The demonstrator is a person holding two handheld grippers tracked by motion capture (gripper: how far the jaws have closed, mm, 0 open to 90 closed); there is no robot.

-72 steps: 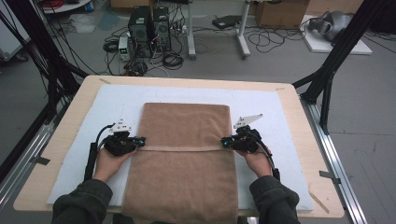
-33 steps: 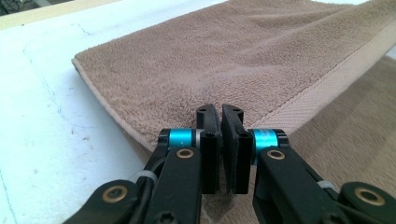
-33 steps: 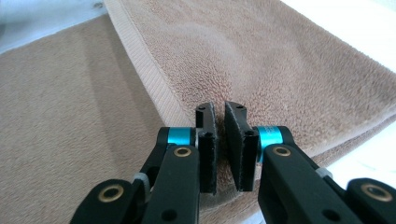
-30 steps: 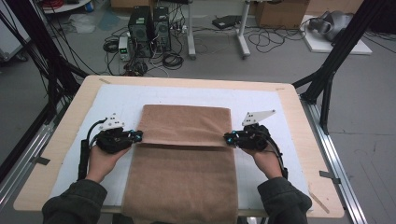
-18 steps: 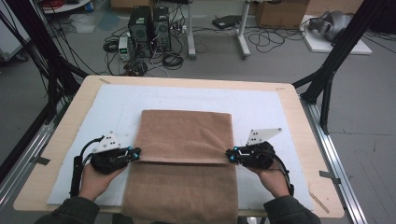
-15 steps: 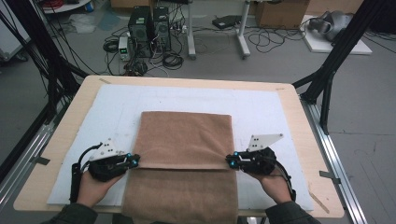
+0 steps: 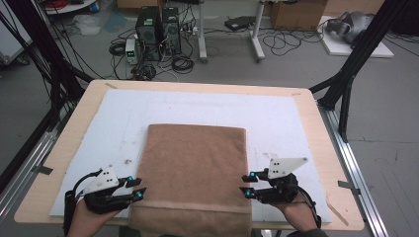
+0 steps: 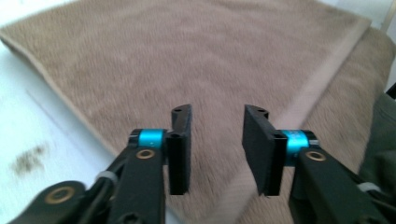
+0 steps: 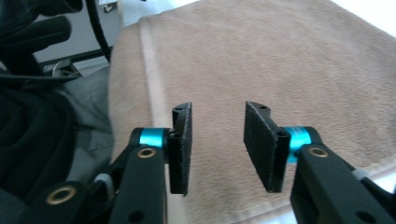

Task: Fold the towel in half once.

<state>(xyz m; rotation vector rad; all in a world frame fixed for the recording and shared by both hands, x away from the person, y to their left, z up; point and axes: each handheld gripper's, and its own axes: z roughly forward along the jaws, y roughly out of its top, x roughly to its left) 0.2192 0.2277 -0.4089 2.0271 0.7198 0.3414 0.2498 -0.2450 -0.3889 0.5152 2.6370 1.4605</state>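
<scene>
Wooden table [image 7: 316, 123]; white mat [image 7: 276, 118]; brown towel [image 7: 195, 168]

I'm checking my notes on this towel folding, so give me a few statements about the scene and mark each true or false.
1. The brown towel lies on a white mat. True.
2. The left gripper is clamped on the towel. False: its jaws stand apart, nothing pinched.
3. The right gripper sits at the towel's right edge. True.
4. The towel is crumpled in a heap. False: it lies flat and folded.
</scene>
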